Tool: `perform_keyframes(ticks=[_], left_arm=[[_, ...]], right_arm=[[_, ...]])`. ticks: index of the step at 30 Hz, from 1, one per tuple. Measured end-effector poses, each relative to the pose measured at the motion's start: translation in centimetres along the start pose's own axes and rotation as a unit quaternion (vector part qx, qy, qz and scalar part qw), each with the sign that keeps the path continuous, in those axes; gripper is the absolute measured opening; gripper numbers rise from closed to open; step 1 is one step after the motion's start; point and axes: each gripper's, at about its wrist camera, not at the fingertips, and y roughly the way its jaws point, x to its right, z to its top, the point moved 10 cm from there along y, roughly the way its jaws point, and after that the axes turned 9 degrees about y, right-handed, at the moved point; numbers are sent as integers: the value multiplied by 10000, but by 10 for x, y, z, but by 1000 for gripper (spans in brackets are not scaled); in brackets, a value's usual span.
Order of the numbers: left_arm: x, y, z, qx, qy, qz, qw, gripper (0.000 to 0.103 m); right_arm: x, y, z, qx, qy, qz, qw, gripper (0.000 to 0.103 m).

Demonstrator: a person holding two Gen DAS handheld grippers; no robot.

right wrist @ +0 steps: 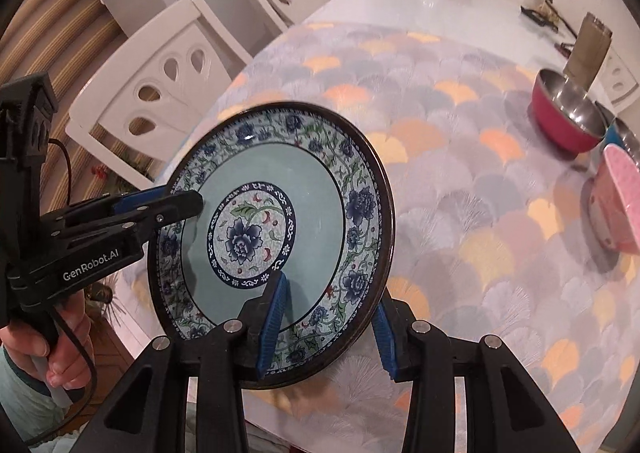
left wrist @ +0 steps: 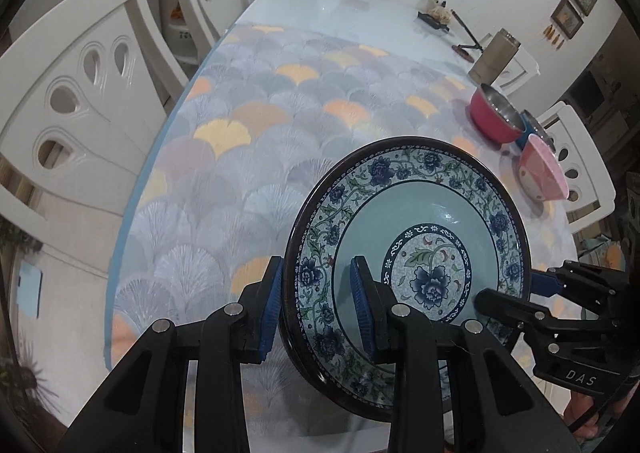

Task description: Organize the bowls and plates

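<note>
Your left wrist camera sits just behind the left gripper (left wrist: 320, 309) and looks steeply down along its fingers, very near the round blue-and-white floral ceramic plate (left wrist: 436, 221), with the long table under its fan-patterned cloth (left wrist: 256, 109) running away towards the far wall. Your right wrist camera sits likewise behind the right gripper (right wrist: 330, 323), tilted down at the same plate (right wrist: 280, 161) from its opposite edge. Each view catches the other gripper at its side. Both share the plate, the cloth (right wrist: 480, 189), the red steel-lined bowl (left wrist: 494, 115) (right wrist: 568, 121) and the white cut-out chairs (left wrist: 72, 93) (right wrist: 160, 81).
</note>
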Motion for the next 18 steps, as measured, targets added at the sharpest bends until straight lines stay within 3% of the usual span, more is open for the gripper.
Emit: perform_keyframes(ticks=[7,18], left_arm=[[2,15,-12,-220,81,56,9997,29],[1,19,-12,-271,76,61,9996,29]], right_arm=[[8,23,-16,-440,249,82,9987,40],[11,31,-14,-494,265,-153,9983,40]])
